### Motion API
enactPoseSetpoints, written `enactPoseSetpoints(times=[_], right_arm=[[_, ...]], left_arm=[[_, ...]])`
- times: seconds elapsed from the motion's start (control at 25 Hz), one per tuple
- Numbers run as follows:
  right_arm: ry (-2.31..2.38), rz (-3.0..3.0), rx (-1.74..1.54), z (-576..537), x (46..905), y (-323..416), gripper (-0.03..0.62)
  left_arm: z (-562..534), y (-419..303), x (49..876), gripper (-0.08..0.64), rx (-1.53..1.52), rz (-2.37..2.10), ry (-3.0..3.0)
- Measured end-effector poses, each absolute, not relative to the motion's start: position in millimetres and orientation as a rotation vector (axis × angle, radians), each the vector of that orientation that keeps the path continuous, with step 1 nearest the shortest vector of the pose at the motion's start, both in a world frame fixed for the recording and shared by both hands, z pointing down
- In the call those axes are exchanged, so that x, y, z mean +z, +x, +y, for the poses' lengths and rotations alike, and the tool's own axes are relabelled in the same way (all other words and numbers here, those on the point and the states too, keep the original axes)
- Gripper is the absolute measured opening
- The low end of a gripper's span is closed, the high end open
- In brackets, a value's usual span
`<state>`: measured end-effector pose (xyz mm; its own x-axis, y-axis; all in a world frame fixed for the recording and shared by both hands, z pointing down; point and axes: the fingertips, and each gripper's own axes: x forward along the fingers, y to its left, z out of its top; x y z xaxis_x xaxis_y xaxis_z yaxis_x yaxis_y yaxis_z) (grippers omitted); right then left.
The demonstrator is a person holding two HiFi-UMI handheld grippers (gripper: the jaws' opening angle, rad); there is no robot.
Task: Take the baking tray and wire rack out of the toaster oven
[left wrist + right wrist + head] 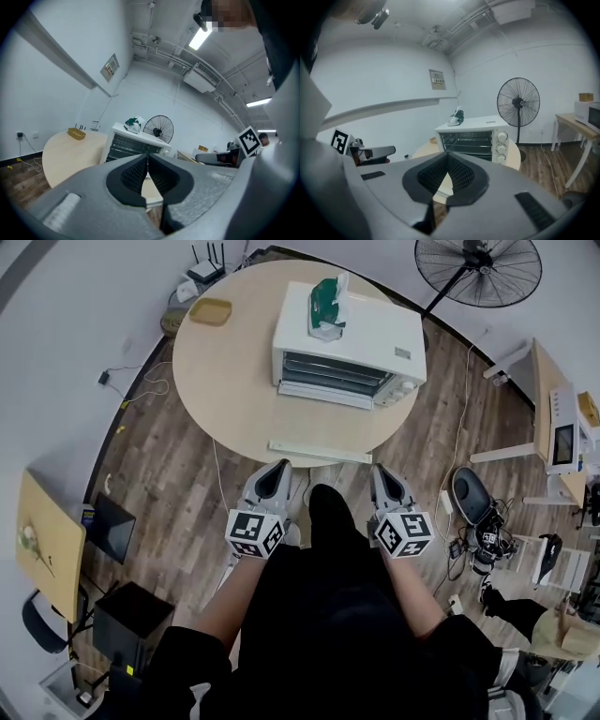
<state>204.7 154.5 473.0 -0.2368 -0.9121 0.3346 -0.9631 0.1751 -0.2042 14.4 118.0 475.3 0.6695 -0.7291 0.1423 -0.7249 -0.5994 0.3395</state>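
Left claw (279,468) and right claw (379,471) pressed together, empty. Ahead of both, toaster oven (349,345) on round table (225,381).

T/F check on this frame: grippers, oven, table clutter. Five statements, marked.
1. The left gripper and the right gripper are both shut, with nothing between the jaws. True.
2. The toaster oven stands on the round table. True.
3. The right gripper is clamped on the wire rack. False: it is near the table's near edge, well short of the oven, and holds nothing.
4. The fan sits on the table. False: the standing fan is on the floor beyond the table.
5. The yellow dish is on top of the oven. False: the yellow dish is on the table. A green-and-white packet lies on the oven.
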Motion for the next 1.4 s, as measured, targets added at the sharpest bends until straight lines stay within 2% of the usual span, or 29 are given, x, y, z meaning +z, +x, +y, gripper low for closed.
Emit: enactPoseSetpoints(times=[0.4,0.64,1.04,1.2,1.4], right_arm=[[1.897,-2.374,0.786,50.3,509.2,239.4,0.0],[1.867,-2.375,1.005,3.4,548.0,255.2,0.0],[1.817,-2.437,1.45,-55.4,605.5,260.5,0.006],[1.774,-2.451,1.556,-73.7,627.8,258.7,0.054],[1.743,-2.421,1.65,-95.2,652.6,256.7,0.072]], left_arm=[[3.6,38.5,508.7,0.025,0.04,-1.098,2.377],[-44.6,71.2,532.8,0.025,-0.089,-0.989,2.249],[-105.3,80.0,593.5,0.026,-0.218,-1.036,1.938],[-119.8,97.6,613.6,0.029,-0.188,-1.004,1.896],[-136.5,120.8,639.8,0.095,-0.184,-0.95,1.843]])
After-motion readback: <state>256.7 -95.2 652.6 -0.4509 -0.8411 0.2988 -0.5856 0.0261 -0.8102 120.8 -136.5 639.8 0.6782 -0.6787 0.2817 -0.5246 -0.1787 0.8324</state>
